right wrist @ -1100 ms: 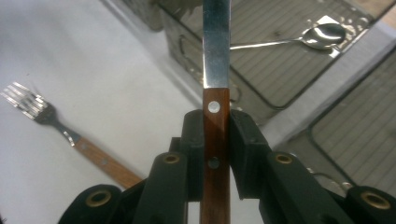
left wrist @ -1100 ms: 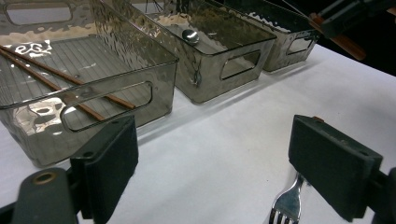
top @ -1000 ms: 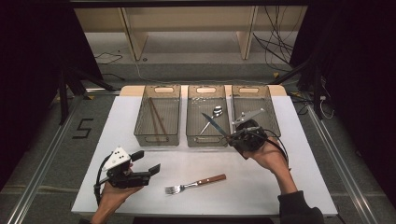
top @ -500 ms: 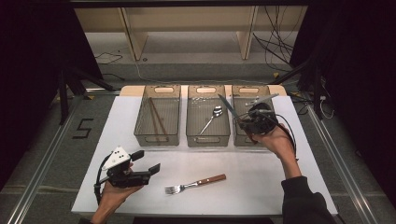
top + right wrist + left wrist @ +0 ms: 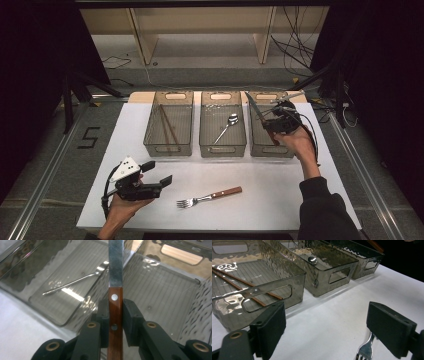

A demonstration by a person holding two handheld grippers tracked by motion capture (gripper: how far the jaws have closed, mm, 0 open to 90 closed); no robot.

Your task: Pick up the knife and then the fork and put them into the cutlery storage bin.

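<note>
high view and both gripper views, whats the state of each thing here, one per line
knife: clamped by its wooden handle in the right gripper, blade over the right bin
right gripper: shut on the knife
left gripper: open, holds nothing
fork: lying flat on the table
spoon: lying in the middle bin
chopsticks: lying in the left bin

The knife point(image 5: 115, 290) has a brown wooden handle with metal rivets and a flat steel blade. It is clamped by the handle between the right gripper's point(image 5: 115, 322) jaws, blade jutting straight out beyond the fingertips.
</note>
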